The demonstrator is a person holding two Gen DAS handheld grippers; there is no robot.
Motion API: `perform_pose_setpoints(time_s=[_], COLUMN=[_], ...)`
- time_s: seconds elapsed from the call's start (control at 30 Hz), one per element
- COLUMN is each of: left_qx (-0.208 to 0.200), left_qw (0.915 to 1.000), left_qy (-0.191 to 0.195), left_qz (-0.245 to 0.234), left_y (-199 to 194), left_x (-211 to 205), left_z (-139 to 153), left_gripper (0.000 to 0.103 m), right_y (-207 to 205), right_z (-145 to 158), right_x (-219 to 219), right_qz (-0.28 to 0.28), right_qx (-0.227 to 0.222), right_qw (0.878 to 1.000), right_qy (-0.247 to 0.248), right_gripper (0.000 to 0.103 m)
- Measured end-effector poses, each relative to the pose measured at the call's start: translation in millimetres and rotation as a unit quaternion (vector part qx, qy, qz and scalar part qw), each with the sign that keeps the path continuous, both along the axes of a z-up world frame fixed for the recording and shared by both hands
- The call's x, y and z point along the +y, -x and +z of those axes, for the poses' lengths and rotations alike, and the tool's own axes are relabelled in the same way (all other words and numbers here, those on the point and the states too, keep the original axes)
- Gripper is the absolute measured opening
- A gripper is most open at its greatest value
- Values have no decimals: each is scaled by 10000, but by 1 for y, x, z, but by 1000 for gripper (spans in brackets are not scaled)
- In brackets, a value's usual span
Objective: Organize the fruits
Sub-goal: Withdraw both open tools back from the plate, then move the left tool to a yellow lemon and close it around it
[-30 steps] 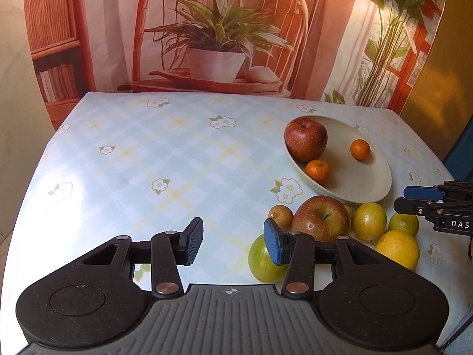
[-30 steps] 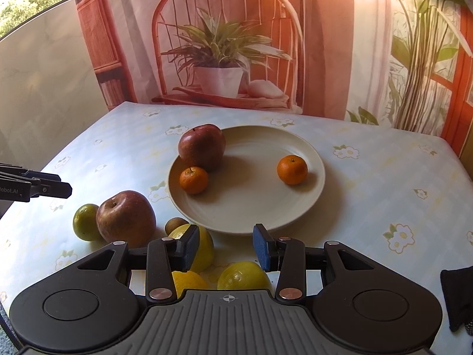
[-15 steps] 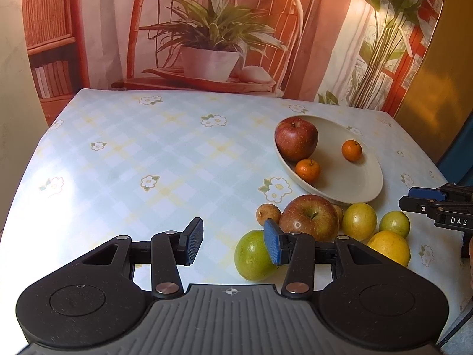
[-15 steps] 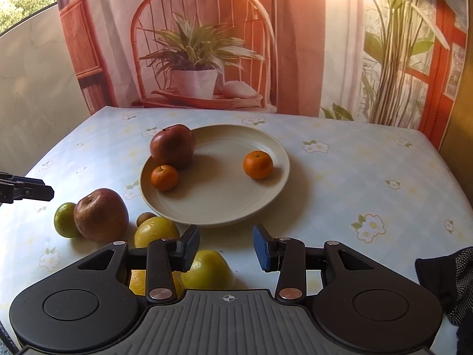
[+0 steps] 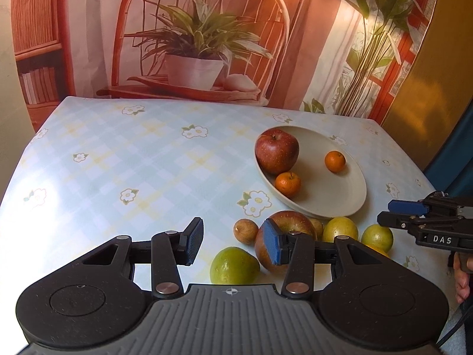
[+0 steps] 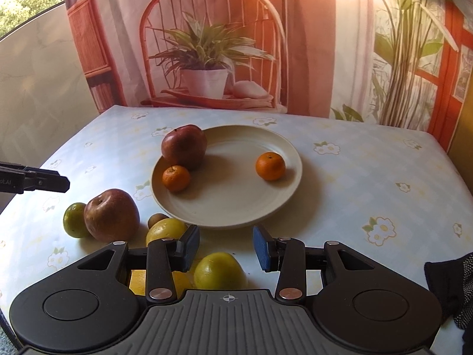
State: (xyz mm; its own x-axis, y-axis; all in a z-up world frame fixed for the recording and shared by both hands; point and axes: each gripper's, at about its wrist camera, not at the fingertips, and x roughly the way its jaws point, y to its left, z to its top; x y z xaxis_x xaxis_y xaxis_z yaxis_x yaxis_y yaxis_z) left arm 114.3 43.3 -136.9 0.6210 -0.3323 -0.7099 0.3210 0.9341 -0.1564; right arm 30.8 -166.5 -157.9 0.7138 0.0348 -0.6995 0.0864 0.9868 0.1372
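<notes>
Fruits lie in two groups on the flowered tablecloth: three on the cream plate and the rest loose on the cloth at its near rim. On the plate sit a dark red apple at the left edge, a small mandarin touching it in front, and a second mandarin apart to the right.

The right wrist view shows the loose group from the plate's near side: a second red apple with a green fruit tucked against its left, a small brown fruit just beside the plate rim, a yellow-green fruit behind the left finger, another yellow-green one low between the fingers, and a yellow fruit mostly hidden by the gripper body. The right gripper hangs over this cluster with its jaws parted and nothing between the pads.

The left wrist view sees the same pile side-on, and adds a second brown fruit wedged behind the loose apple, which the other camera hides. The left gripper also stands parted and empty, its blue pad in front of that apple; whether it touches is unclear. Fingers of a hand show at the right edge there.
</notes>
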Motion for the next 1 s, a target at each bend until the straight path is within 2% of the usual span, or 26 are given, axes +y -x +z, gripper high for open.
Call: perform_pose_setpoints(time_s=[0.37,0.73,1.0], left_qx=[355,385,303], left_qw=[9987,9984,9980], left_qy=[293,313,208], left_qz=[-213,-284,-510], left_y=[-21,-14,18], left_x=[-12,-10,-13], left_z=[-16,-11,-8], left_gripper=[35,35,35], right_y=[-24,-17,18], right_z=[4,6,12], right_x=[36,38,34], right_qz=[697,729,572], right_qx=[45,51,74], right_qw=[9974,9973,9983], right_qy=[161,102,19], right_gripper=[37,37,38])
